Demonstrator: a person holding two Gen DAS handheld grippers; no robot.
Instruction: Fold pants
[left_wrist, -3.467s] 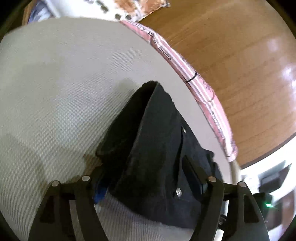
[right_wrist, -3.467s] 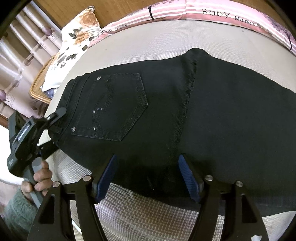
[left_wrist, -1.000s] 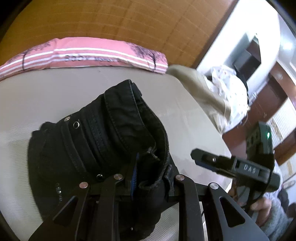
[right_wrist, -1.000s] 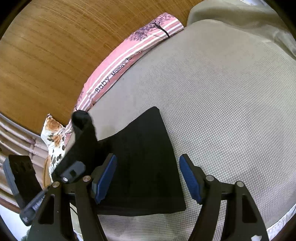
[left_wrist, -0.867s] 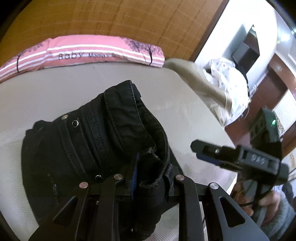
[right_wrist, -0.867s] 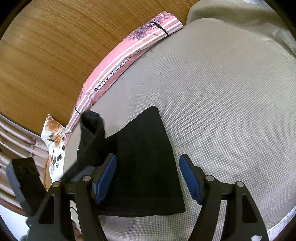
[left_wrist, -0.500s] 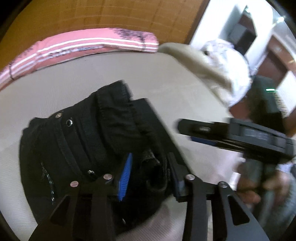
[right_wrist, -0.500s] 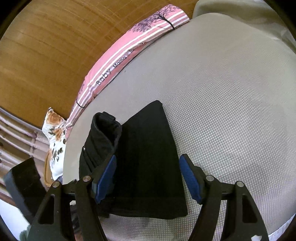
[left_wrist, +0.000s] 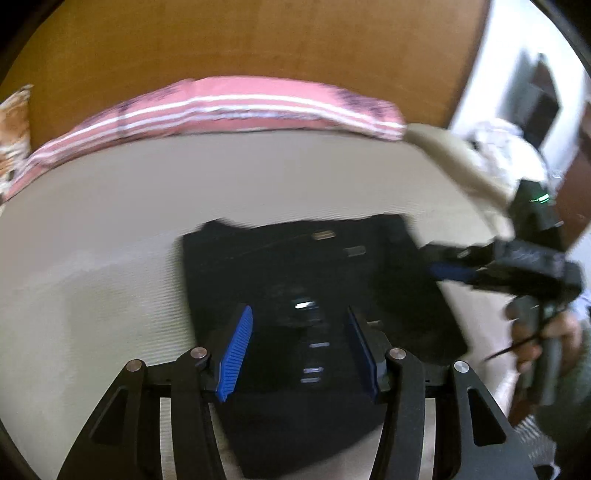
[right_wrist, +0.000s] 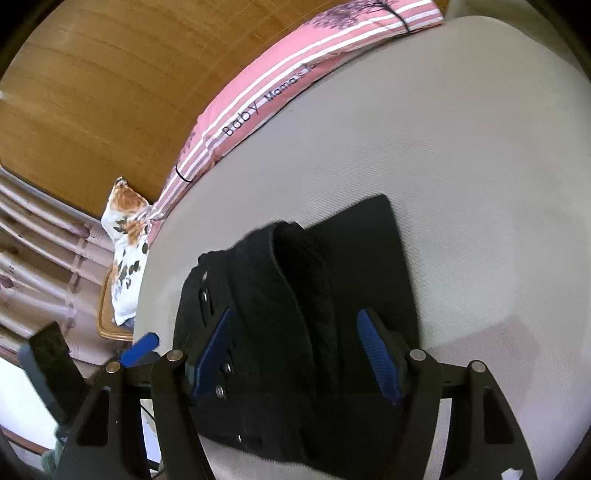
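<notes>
The black pants (left_wrist: 295, 280) lie folded into a compact rectangle on the beige bed cover (left_wrist: 110, 221). In the right wrist view the pants (right_wrist: 303, 295) show the waistband end laid over the lower layer. My left gripper (left_wrist: 301, 350) is open and empty, just above the near part of the pants. My right gripper (right_wrist: 297, 354) is open and empty over the pants' near edge; it also shows at the right of the left wrist view (left_wrist: 461, 266), beside the pants' right edge. The left wrist view is blurred.
A pink striped pillow (left_wrist: 229, 107) lies along the wooden headboard (left_wrist: 221, 44). A floral cushion (right_wrist: 125, 236) rests on a wicker chair at the bed's left side. A beige blanket (left_wrist: 458, 162) and white cloth lie at the bed's far right corner.
My left gripper carried the waistband end over, opened and let it go. The pants now lie flat and folded. My right gripper stayed open over the pants.
</notes>
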